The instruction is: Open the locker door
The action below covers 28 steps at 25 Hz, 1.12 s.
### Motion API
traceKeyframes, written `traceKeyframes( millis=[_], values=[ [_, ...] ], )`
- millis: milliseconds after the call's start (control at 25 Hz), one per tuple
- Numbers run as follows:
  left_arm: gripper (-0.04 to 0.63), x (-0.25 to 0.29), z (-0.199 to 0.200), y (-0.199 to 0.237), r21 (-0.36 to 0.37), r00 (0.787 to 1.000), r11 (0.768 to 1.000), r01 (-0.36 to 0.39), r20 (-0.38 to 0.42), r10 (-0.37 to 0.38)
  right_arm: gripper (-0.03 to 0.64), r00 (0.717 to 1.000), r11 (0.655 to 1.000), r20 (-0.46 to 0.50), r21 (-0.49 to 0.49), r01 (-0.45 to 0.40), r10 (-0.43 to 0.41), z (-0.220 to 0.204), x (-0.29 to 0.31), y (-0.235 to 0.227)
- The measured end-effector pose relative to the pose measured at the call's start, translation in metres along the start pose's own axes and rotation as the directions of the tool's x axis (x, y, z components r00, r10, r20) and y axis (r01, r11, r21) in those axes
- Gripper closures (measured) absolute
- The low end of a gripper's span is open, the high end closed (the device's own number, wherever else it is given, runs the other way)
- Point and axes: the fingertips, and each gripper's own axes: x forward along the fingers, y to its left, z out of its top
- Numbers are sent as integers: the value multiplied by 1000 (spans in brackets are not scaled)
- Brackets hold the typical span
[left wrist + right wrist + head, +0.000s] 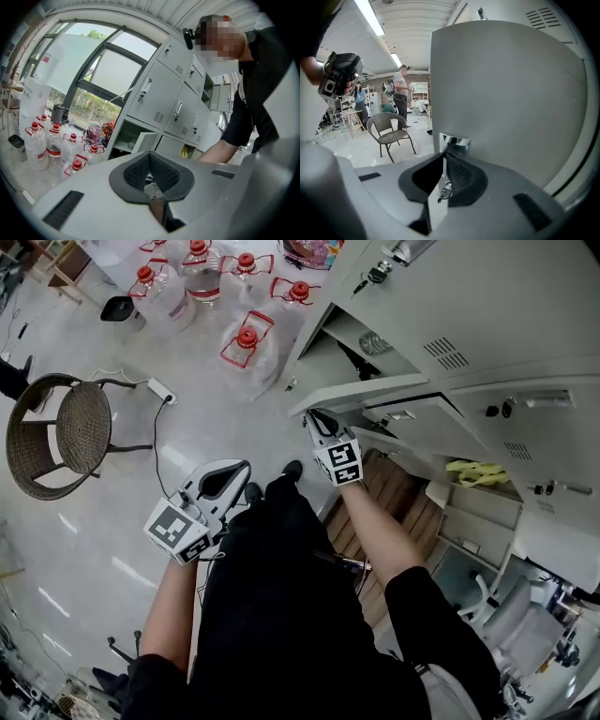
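The locker door (370, 392), partly open low in the lockers, could slip loose if the right gripper (321, 426), pinching its shiny handle (454, 139), pulls crooked; the left gripper (228, 480) hangs closed, holding nothing.

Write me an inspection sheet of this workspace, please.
Surface: floor, pale and glossy.
Job's things: door swung part open; chrome handle at its edge.
Clutter: red-capped bottles beside the lockers; yellow cloth in an open compartment.
Grippers: right gripper shut on the handle; left gripper shut, empty, away from the lockers.
Cables: corded power strip on the floor near the chair.
Surroundings: people standing far behind.
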Motion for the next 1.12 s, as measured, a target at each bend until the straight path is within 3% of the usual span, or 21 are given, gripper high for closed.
traceKeyframes(
  millis=[360, 680, 1120],
  values=[
    [584, 4, -16, -25, 7, 1000, 1000, 1, -25, 0, 583, 992, 988, 10, -94, -121, 123, -18, -26, 9],
    [584, 25, -19, -38, -10, 996, 996, -94, 2, 94, 584, 972, 962, -4, -144, -233, 235, -24, -43, 14],
    [584, 51, -25, -69, -18, 987, 988, -154, 41, 155, 584, 937, 913, -36, -211, -348, 348, -48, -81, 18]
  ],
)
